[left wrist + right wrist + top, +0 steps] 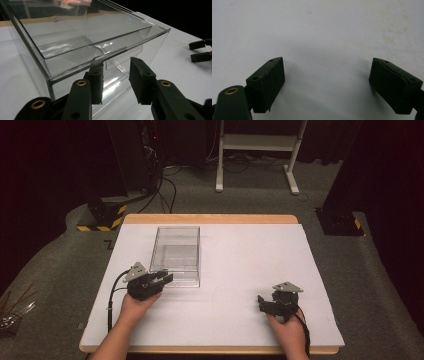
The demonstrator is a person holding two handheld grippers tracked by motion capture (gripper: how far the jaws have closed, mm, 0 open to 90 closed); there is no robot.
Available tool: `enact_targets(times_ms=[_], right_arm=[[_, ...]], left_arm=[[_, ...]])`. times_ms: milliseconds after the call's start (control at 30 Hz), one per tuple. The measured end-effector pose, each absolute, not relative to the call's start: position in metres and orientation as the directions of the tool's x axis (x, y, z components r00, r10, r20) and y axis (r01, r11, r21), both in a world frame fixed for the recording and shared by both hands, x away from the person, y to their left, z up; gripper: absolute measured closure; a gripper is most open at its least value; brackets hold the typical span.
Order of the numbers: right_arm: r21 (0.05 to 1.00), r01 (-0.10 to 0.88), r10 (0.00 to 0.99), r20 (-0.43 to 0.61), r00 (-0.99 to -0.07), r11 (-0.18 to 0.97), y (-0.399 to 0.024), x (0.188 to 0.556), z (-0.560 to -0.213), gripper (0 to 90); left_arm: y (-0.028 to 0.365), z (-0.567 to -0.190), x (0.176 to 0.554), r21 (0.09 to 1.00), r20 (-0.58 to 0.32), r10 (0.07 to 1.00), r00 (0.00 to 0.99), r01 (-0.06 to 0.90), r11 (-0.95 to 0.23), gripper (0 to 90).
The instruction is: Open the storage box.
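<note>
The clear box (176, 255) stood on the white table (240, 270), left of centre, with its near wall facing the person. It was open-topped and empty. In the left gripper view a thin lip ran around its rim, and a notch was visible low in the near wall.

The left gripper (161, 280) was at the box's near left corner. In the left gripper view (115, 80) its jaws straddled the near wall, one inside and one outside, with a gap between them. The pads were not seen to press on the plastic. No grip was established.

The right gripper (263, 303) rested low over bare table, well apart from the box. Its jaws stood wide apart in the right gripper view (327, 82), with nothing between them.

Handling assessment:

1. Weight: the box was judged light, being thin-walled and empty.
2. Stiffness: the walls were judged rigid but brittle. Excess clamping force could crack or chip the rim.
3. Surface: the plastic was smooth and glossy and was judged slippery against the pads. A single-wall pinch near one corner was likely to let the box pivot or slide.
4. Grip point: the upper part of a wall, just under the lip, was judged best. The lip would stop the pads sliding off upward.
5. Support: a second hold on the opposite wall was advisable for a level lift.
</note>
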State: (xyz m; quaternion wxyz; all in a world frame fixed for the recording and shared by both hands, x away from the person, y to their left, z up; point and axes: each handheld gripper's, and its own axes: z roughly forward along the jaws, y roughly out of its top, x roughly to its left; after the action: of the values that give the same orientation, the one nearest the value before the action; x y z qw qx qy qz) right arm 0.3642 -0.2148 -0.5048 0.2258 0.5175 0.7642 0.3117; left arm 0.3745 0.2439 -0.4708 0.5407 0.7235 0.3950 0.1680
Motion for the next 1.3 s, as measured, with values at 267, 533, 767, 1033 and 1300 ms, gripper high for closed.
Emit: enact_targets(times_ms=[267,533,767,1033,1300], right_arm=[[0.711,0.649,0.932,-0.026,-0.361,0.271,-0.215,0.364,-0.505,13.4],[0.711,0.649,0.932,-0.026,-0.361,0.271,-0.215,0.364,-0.505,13.4],[0.711,0.649,0.932,-0.025,-0.361,0.271,-0.215,0.364,-0.505,13.4],[0.711,0.649,0.932,-0.026,-0.361,0.271,-0.215,0.364,-0.505,13.4],[0.711,0.649,0.932,-0.025,-0.361,0.271,-0.215,0.364,-0.505,13.4]], left_arm=[[0.242,-0.473,0.376,0.917,-0.181,0.756,0.629,0.385,-0.101,71.8],[0.244,-0.473,0.375,0.92,-0.184,0.747,0.638,0.38,-0.098,74.9],[0.246,-0.473,0.374,0.922,-0.184,0.737,0.65,0.374,-0.099,76.4],[0.25,-0.475,0.369,0.926,-0.195,0.728,0.657,0.369,-0.085,79.4],[0.254,-0.476,0.367,0.928,-0.196,0.707,0.679,0.361,-0.09,81.0]])
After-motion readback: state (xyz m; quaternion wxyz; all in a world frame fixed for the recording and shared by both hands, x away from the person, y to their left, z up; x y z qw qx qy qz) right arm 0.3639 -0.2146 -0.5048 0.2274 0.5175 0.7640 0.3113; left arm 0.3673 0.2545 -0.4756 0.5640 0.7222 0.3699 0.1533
